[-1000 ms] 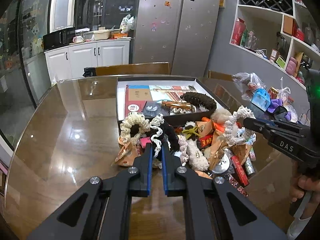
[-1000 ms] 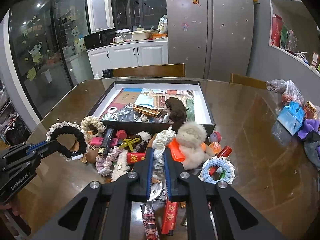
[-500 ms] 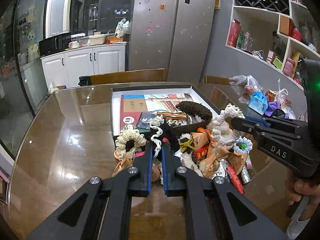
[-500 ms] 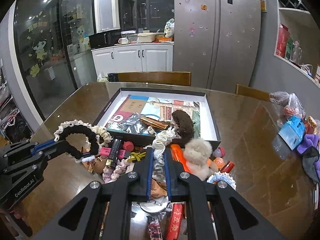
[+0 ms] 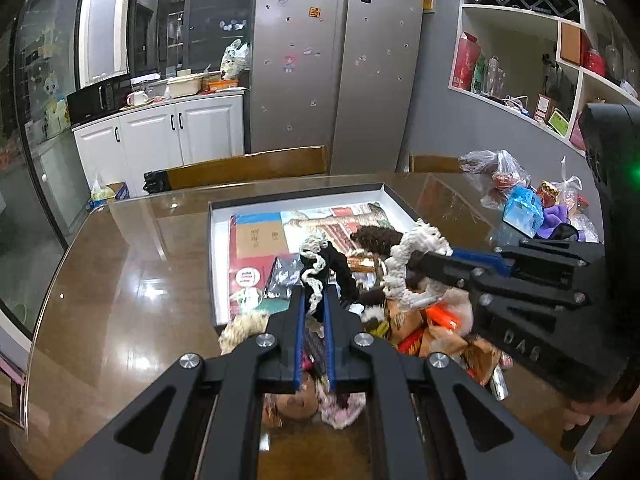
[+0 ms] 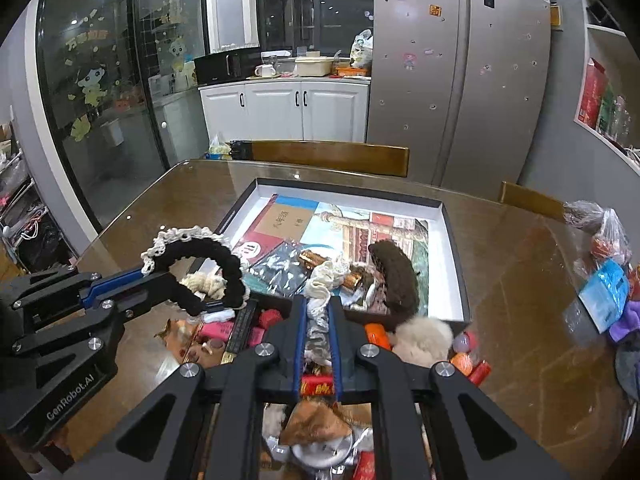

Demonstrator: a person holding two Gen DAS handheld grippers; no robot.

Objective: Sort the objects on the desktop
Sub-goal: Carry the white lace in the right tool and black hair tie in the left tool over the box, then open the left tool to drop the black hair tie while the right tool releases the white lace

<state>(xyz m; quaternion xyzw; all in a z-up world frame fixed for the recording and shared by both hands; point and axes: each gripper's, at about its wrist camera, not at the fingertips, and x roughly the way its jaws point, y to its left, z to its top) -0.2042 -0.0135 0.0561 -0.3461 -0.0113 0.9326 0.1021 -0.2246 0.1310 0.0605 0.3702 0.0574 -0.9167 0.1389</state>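
Observation:
My left gripper (image 5: 311, 298) is shut on a black scrunchie with white lace trim (image 5: 320, 264), held above the near edge of the open box (image 5: 216, 248); it also shows in the right wrist view (image 6: 200, 258). My right gripper (image 6: 318, 308) is shut on a cream-white scrunchie (image 6: 324, 284), seen from the left wrist too (image 5: 416, 264). Both hang over a pile of small items (image 6: 424, 336) in front of the box (image 6: 454, 240).
The box holds booklets (image 6: 288, 220), a brown furry piece (image 6: 394, 276) and packets. Plastic bags and a blue packet (image 6: 604, 292) lie at the table's right. Wooden chairs (image 6: 328, 154) stand behind the glossy table (image 5: 120, 280).
Both grippers have lifted their scrunchies off the pile and moved forward, toward the near edge of the box.

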